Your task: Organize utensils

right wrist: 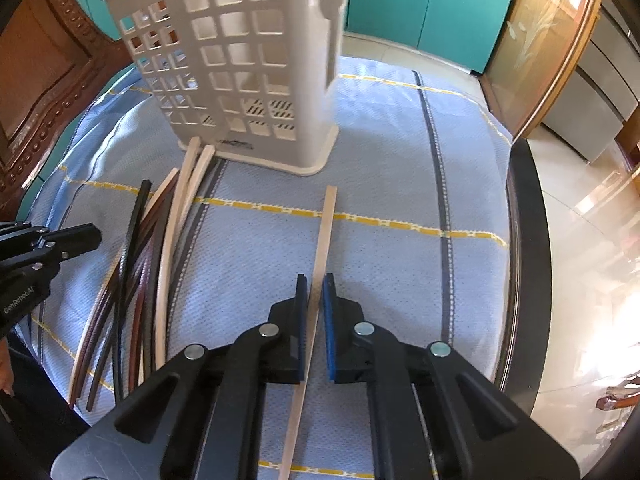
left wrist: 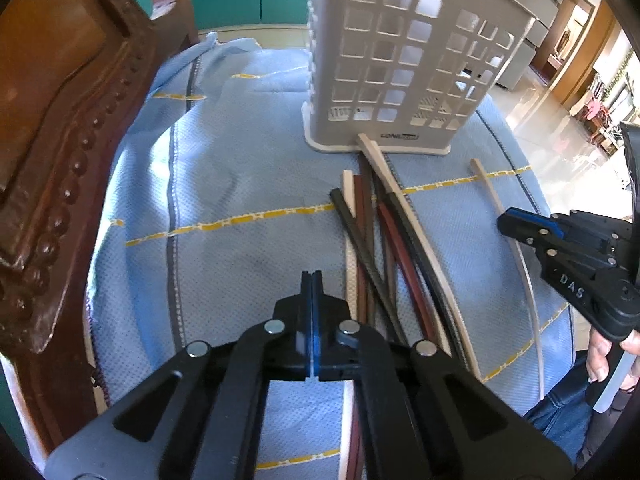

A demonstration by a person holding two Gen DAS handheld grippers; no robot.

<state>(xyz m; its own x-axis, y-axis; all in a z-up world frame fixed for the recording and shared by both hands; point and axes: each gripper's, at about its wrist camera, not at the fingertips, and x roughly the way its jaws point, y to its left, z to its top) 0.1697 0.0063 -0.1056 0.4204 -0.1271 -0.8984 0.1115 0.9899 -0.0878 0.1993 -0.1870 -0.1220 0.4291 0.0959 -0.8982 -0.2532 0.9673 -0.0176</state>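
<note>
A pile of several chopsticks (left wrist: 384, 240), dark, reddish and pale, lies on the blue cloth in front of a white perforated utensil holder (left wrist: 400, 60). My left gripper (left wrist: 312, 278) is shut with nothing in it, hovering just left of the pile. One pale chopstick (right wrist: 325, 224) lies apart from the pile (right wrist: 132, 280), pointing toward the holder (right wrist: 240, 72). My right gripper (right wrist: 316, 280) is shut on this pale chopstick, which runs lengthwise between its pads. The left wrist view also has the right gripper (left wrist: 505, 222) and the lone chopstick (left wrist: 486, 184). The right wrist view catches the left gripper (right wrist: 90, 236) beside the pile.
A blue checked cloth (left wrist: 240, 160) covers the table. Carved dark wooden furniture (left wrist: 60, 120) stands close on the left. The table's dark rim (right wrist: 528, 240) runs along the right, with tiled floor beyond. A person's hand (left wrist: 600, 356) holds the right tool.
</note>
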